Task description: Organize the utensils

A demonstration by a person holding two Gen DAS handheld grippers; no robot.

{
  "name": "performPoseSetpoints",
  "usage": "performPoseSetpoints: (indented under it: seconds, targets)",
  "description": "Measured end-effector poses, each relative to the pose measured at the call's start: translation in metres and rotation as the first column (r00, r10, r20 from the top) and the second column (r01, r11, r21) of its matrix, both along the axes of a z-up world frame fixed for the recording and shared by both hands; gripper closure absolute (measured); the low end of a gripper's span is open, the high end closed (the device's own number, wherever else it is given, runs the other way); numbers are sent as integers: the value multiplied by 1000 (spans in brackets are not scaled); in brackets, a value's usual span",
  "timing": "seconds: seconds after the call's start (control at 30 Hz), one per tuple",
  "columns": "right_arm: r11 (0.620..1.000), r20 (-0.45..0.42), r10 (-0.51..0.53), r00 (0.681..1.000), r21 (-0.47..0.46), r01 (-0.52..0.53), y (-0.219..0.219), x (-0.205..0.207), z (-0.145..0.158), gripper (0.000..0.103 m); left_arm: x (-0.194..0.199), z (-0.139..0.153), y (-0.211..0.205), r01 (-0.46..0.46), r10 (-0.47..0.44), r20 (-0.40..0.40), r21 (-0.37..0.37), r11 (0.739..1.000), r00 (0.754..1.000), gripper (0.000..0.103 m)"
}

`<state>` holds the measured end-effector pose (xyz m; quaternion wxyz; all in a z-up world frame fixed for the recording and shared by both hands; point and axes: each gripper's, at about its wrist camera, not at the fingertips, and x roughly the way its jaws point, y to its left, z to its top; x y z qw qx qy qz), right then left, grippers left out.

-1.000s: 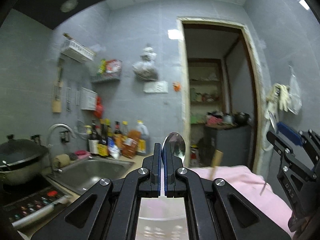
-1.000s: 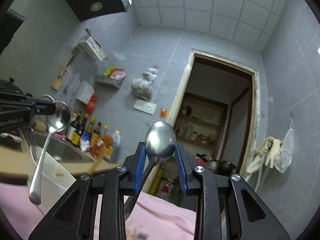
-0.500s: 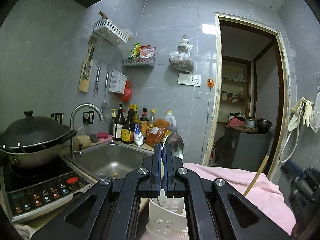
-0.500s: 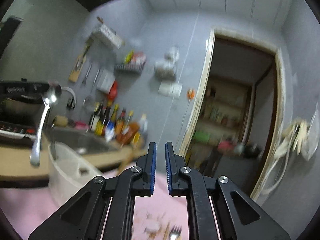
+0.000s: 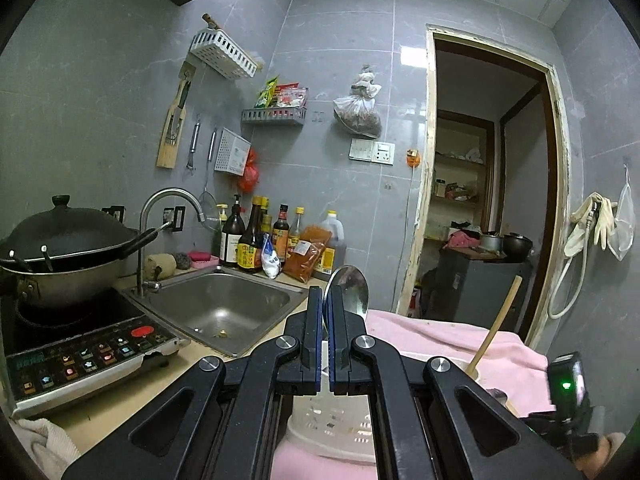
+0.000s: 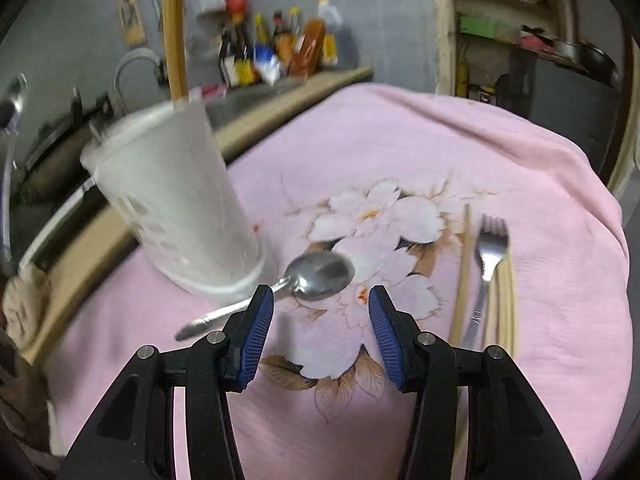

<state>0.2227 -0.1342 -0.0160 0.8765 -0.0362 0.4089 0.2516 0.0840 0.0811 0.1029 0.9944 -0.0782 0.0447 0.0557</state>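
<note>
Right wrist view first: our right gripper (image 6: 321,312) hangs over the pink cloth (image 6: 540,184) with its jaws wide apart and nothing between them. A loose spoon (image 6: 320,270) lies on the cloth just ahead of the gap, at about 12 o'clock from the fingertips. Its bowl sits almost centred between the pads, and its handle runs back toward 8 o'clock, passing close to the left blue pad (image 6: 258,332). That long axis lies slantwise across the jaw line rather than square to it, so we judge a small wrist turn is needed before closing on the handle.

At 10 o'clock stands the white utensil holder (image 6: 176,208), with 1 wooden stick (image 6: 174,28) rising from it. At 2 o'clock lie a fork (image 6: 490,252) and several chopsticks (image 6: 462,276), side by side and well apart from the loose spoon.

On the left wrist view, our left gripper (image 5: 327,344) has its jaws drawn nearly together on a second spoon (image 5: 350,292), bowl up at 12 o'clock, held above the holder's open mouth (image 5: 332,416).

Our right hand is clearly the nearer one to the loose spoon; the left is occupied.
</note>
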Motion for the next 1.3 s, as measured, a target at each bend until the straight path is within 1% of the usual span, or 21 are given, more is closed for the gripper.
performPoseSetpoints:
  seconds: [0.07, 0.13, 0.17, 0.2, 0.27, 0.33, 0.43, 0.47, 0.57, 0.6, 0.67, 0.7, 0.73, 0.8, 0.93, 1.0, 1.07, 1.17, 1.23, 1.27, 1.3]
  targets:
    - [1000, -35, 12, 999, -8, -12, 5, 8, -2, 56, 0, -1, 0, 2, -2, -1, -2, 1000, 1000, 102]
    - [999, -101, -9, 995, 42, 14, 2, 18, -7, 56, 1, -1, 1, 3, -3, 0, -7, 1000, 1000, 102]
    - [998, -114, -22, 993, 54, 28, -1, 22, -8, 56, 1, -1, 1, 3, -3, 1, -9, 1000, 1000, 103]
    - [998, -112, -34, 993, 55, 40, 0, 24, -8, 56, 1, -1, 1, 3, -3, 1, -10, 1000, 1000, 102]
    - [998, -89, -48, 995, 25, 50, 7, 27, -9, 56, 2, 0, 2, 6, -6, 0, -16, 1000, 1000, 102]
    - [998, -88, -58, 994, 10, 60, 12, 33, -11, 56, 3, -1, 1, 7, -7, -3, -22, 1000, 1000, 102]
    - [997, -63, -52, 997, -65, 48, 25, 37, -15, 56, 3, -1, -1, 11, -11, -11, -19, 1000, 1000, 102]
    - [996, -61, -49, 997, -77, 45, 26, 37, -14, 57, 3, -2, -2, 12, -12, -12, -18, 1000, 1000, 102]
    - [996, -58, -33, 998, -80, 29, 19, 33, -13, 68, 3, -3, -1, 15, -15, -12, -19, 1000, 1000, 102]
    - [997, -63, -31, 998, -72, 27, 13, 32, -12, 74, 3, -3, 0, 14, -14, -11, -20, 1000, 1000, 102]
    - [997, -61, -38, 997, -65, 34, 5, 29, -11, 97, 4, -3, 1, 16, -16, -12, -27, 1000, 1000, 102]
    - [998, -66, -33, 997, -58, 29, 0, 27, -12, 99, 4, -3, 1, 19, -19, -12, -31, 999, 1000, 102]
    - [1000, -76, -20, 997, -24, 18, -3, 26, -13, 99, 4, -4, 1, 20, -21, -14, -35, 999, 1000, 102]
    - [1000, -81, -26, 996, 10, 27, -11, 21, -15, 99, 5, -4, 0, 25, -25, -20, -35, 999, 999, 102]
    - [1000, -69, -22, 997, 13, 23, -12, 14, -13, 100, 4, -3, -2, 29, -30, -18, -30, 999, 999, 102]
    - [1000, -42, -10, 999, 3, 10, -11, 5, -8, 100, 3, -2, -1, 27, -28, -13, -30, 999, 1000, 102]
    - [1000, 18, -9, 1000, 1, 9, -12, -8, 1, 100, 2, -1, 1, 19, -20, -9, -24, 1000, 1000, 102]
    - [998, 133, -29, 991, 62, 21, -16, -29, 24, 100, 4, 2, 5, 5, -5, -4, -25, 1000, 1000, 102]
    - [995, 211, -49, 976, 91, 31, -16, -41, 37, 100, 4, 4, 6, -4, 4, 2, -23, 1000, 1000, 102]
    - [995, 288, -62, 956, 94, 37, -14, -50, 47, 100, 3, 7, 8, -18, 18, 10, -18, 1000, 1000, 102]
    - [995, 339, -68, 938, 96, 38, -12, -56, 54, 100, 4, 9, 9, -29, 29, 17, -15, 999, 999, 102]
